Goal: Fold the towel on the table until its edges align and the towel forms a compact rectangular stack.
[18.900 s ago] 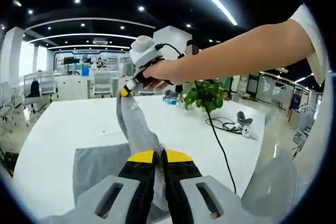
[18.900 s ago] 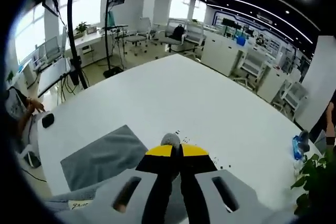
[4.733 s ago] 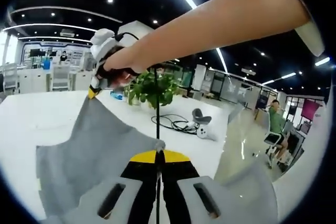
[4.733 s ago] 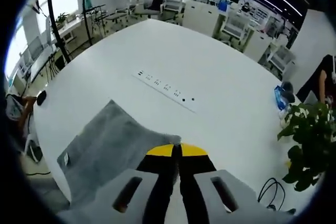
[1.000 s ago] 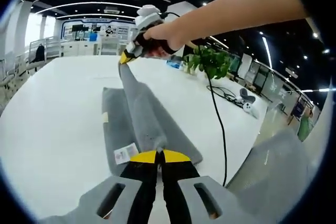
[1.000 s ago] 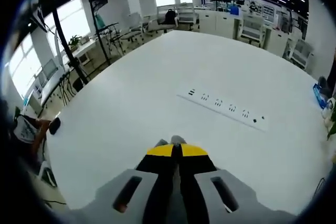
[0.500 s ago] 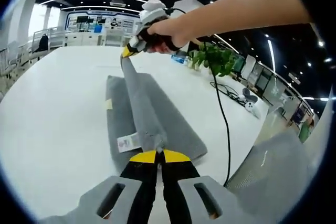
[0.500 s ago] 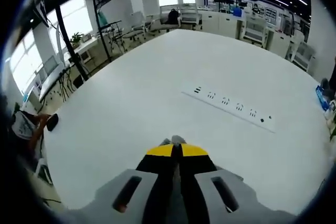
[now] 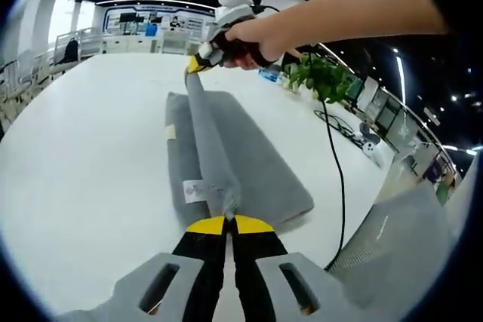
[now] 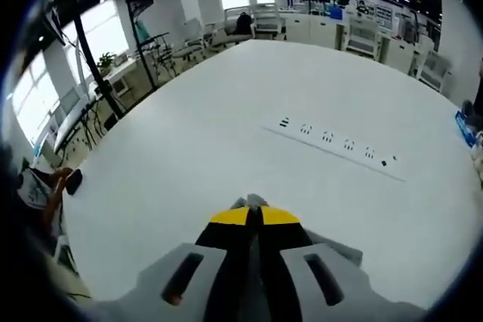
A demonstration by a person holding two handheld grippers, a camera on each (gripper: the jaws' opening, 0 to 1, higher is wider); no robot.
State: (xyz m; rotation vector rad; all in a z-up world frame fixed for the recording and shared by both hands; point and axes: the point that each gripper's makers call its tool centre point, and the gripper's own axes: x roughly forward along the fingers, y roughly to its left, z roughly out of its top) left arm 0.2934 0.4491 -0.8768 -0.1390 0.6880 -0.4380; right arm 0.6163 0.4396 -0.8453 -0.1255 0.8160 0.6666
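Note:
A grey towel (image 9: 256, 167) lies folded in a long strip on the white table (image 9: 83, 148). One raised edge of it is stretched taut between both grippers. My left gripper (image 9: 229, 219) is shut on the near corner, beside a white label (image 9: 194, 190). The right gripper (image 9: 198, 64), held in a person's hand, pinches the far corner above the towel's far end. In the right gripper view my right gripper (image 10: 253, 210) is shut, with a small bit of grey towel (image 10: 247, 201) poking past its yellow tips.
A power strip (image 10: 336, 143) is set into the table ahead of the right gripper. A potted plant (image 9: 321, 81) and a black cable (image 9: 336, 164) lie to the right of the towel. Office desks and chairs stand beyond the table.
Over the last second both grippers have carried the raised towel edge sideways across the folded strip, so more of the flat towel shows to its right. Both stay shut on the corners.

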